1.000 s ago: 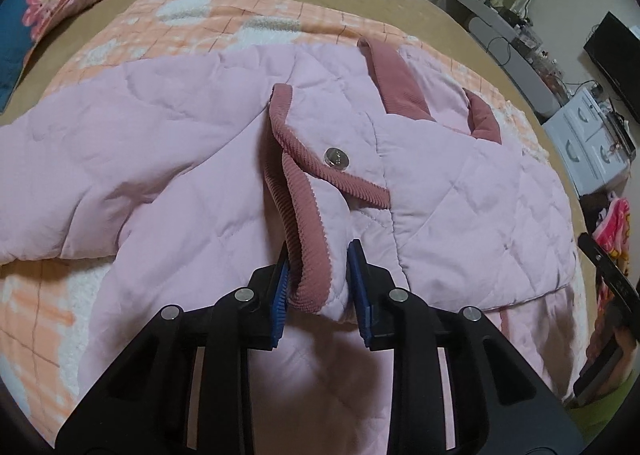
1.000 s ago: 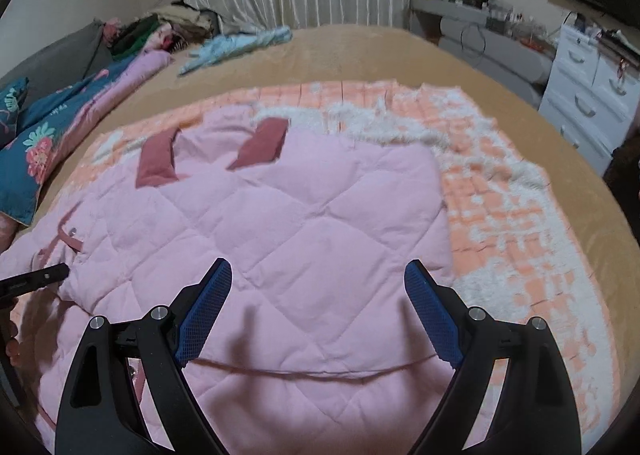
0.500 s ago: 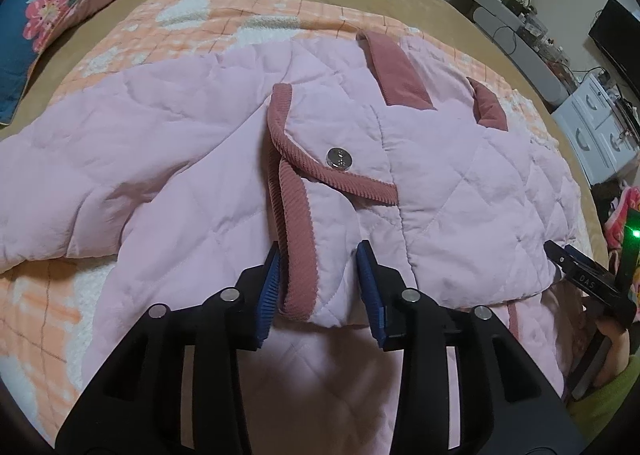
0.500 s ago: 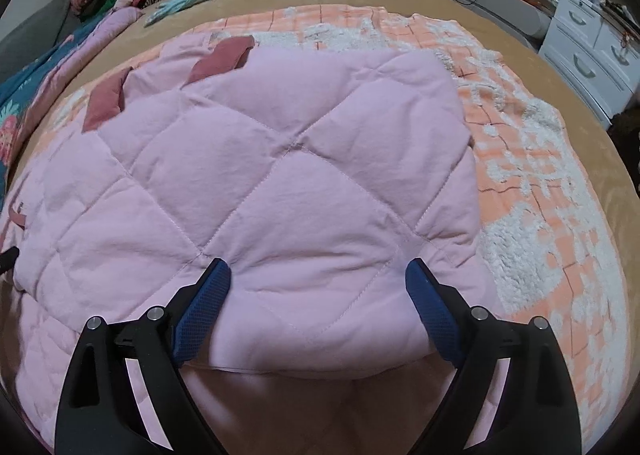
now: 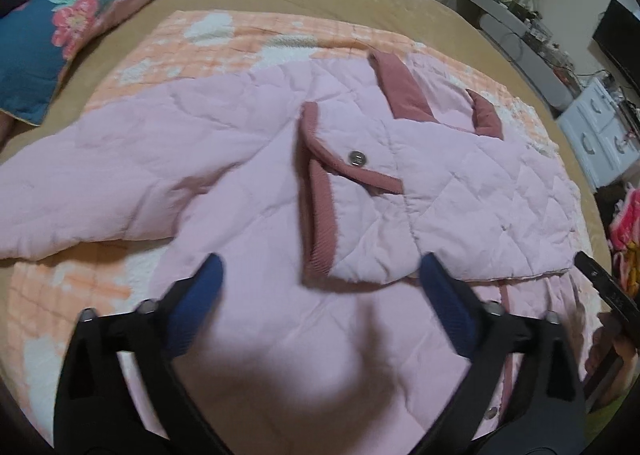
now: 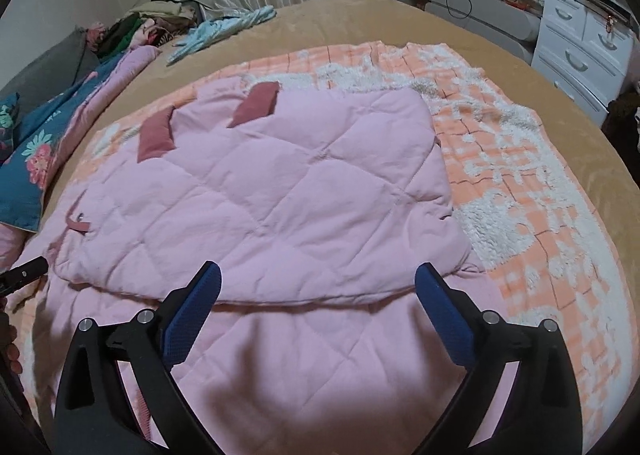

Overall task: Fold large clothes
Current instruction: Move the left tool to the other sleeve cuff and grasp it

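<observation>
Both hand-held grippers — left [image 5: 318, 281], right [image 6: 318, 291] — opening wide, empty; the puffy jacket [image 6: 256, 191] fold, lower centre, may spring open.

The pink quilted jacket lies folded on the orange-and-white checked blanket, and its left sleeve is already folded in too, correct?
Not quite. The pink quilted jacket does lie on the orange-and-white checked blanket, but its left sleeve is spread out sideways, unfolded; the left wrist view shows it.
</observation>
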A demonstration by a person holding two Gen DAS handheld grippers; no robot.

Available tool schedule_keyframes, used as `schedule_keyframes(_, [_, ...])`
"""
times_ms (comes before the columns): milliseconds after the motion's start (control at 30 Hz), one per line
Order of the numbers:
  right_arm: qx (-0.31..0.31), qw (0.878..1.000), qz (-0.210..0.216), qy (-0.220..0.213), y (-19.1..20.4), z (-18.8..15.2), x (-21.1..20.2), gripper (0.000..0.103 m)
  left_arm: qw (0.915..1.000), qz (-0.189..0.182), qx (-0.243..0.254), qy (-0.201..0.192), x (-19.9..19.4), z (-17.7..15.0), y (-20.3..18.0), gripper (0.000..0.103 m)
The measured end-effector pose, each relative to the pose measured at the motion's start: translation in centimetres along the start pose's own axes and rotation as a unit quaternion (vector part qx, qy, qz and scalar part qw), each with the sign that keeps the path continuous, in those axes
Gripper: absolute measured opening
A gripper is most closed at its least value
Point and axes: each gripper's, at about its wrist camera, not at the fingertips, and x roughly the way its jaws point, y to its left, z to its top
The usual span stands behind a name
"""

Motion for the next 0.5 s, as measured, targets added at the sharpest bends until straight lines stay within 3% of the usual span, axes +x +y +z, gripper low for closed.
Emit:
schedule_keyframes(233, [-0.015,0.999,-0.001,-0.032,1.7,0.0,-3.3,0.099,0.9995,0.02,-0.015,-0.021,-2.8,-0.5,1.1,0.094])
schedule_keyframes(367, [-0.032,0.998,0.004,-0.049,3.4,0.2,-5.0,0.099,0.9989,0.012,-0.04,-0.021,-4.0,-0.8,2.7,0.094])
schedule_keyframes(500, [-0.044,0.997,0.016,-0.06,5.3,0.4,-6.2,0.099,0.9974,0.032,-0.056,-0.031,-5.3,-1.1,4.5,0.094])
